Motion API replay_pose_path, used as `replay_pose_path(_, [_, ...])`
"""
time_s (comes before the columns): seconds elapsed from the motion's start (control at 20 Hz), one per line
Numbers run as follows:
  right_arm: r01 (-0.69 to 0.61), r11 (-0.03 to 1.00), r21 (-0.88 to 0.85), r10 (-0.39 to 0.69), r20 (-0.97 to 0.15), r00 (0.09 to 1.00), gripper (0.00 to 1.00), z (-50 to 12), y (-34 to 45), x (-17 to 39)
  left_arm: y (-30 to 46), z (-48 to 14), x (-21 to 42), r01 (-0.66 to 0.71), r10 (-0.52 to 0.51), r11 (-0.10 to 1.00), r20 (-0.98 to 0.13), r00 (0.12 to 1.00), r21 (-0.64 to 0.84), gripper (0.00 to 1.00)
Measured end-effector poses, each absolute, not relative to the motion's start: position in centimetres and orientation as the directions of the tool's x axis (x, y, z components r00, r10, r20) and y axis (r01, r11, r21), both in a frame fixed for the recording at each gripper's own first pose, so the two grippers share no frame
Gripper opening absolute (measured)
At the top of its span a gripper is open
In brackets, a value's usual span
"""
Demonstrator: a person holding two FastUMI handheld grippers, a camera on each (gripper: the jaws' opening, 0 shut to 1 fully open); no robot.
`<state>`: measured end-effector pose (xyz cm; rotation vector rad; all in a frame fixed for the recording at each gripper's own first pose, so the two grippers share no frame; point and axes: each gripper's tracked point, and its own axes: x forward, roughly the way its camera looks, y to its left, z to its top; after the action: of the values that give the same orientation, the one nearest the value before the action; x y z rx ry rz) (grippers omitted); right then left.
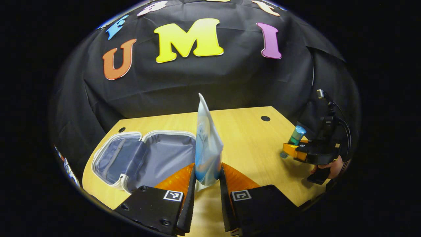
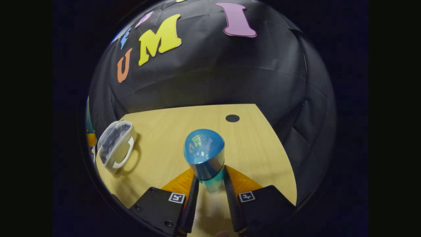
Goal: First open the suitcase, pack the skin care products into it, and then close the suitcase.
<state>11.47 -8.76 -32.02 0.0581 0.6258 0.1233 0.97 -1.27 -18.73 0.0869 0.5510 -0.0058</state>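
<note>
In the left gripper view my left gripper (image 1: 208, 179) is shut on a white and blue tube (image 1: 206, 144) that stands upright between its fingers, held above the table. Just left of it the small suitcase (image 1: 144, 158) lies open, its grey lining bare. In the right gripper view my right gripper (image 2: 210, 184) is shut on a blue-capped bottle (image 2: 204, 154), also upright and off the table. The same bottle (image 1: 296, 135) and right gripper (image 1: 291, 151) appear at the far right of the left gripper view, with a hand (image 1: 334, 166) behind. The open suitcase (image 2: 115, 146) lies at the left in the right gripper view.
The wooden table (image 1: 250, 138) has a round cable hole (image 1: 265, 118) near its back right corner and another (image 1: 122, 129) behind the suitcase. Black cloth walls close in the back and sides. Bare tabletop (image 2: 164, 131) spreads between the suitcase and the right gripper.
</note>
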Motion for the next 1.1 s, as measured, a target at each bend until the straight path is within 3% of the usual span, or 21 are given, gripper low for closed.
replay_pose_path(0.35, [-0.134, 0.983, 0.122, 0.181, -0.608, 0.773, 0.34, -27.4, -7.2, 6.9, 8.5, -20.5, 1.3, 0.047, 0.031, 0.991, -0.564, 0.825, 0.123, 0.39])
replay_pose_path(0.4, [-0.14, 0.982, 0.131, 0.191, -0.605, 0.773, 0.34, -25.8, -6.8, 6.0, 10.0, -21.5, 1.6, 0.049, 0.034, 0.991, -0.58, 0.814, 0.125, 0.47])
replay_pose_path(0.45, [-0.142, 0.981, 0.135, 0.195, -0.601, 0.775, 0.34, -24.5, -6.5, 4.9, 11.3, -22.7, 1.9, 0.051, 0.029, 0.992, -0.6, 0.799, 0.115, 0.39])
replay_pose_path(0.5, [-0.14, 0.981, 0.138, 0.195, -0.598, 0.778, 0.34, -22.9, -6.1, 3.8, 12.2, -24.3, 2.3, 0.059, 0.014, 0.994, -0.628, 0.778, 0.095, 0.4])
replay_pose_path(0.7, [-0.099, 0.981, 0.165, 0.177, -0.578, 0.797, 0.34, -18.1, -4.7, 0.7, 14.2, -30.4, 2.5, 0.072, -0.029, 0.997, -0.742, 0.67, 0.026, 0.4])
replay_pose_path(1.0, [-0.019, 0.982, 0.19, 0.127, -0.574, 0.809, 0.34, -16.3, -3.6, -0.6, 15.1, -33.7, 2.8, 0.063, -0.034, 0.998, -0.82, 0.571, 0.002, 0.4])
replay_pose_path(1.05, [-0.019, 0.982, 0.188, 0.125, -0.571, 0.811, 0.34, -16.1, -3.2, -0.7, 15.1, -33.6, 3.2, 0.066, -0.031, 0.998, -0.818, 0.575, 0.009, 0.47])
replay_pose_path(1.1, [-0.019, 0.981, 0.191, 0.126, -0.568, 0.813, 0.34, -15.9, -2.9, -0.7, 15.2, -33.7, 3.4, 0.068, -0.028, 0.998, -0.822, 0.569, 0.013, 0.41])
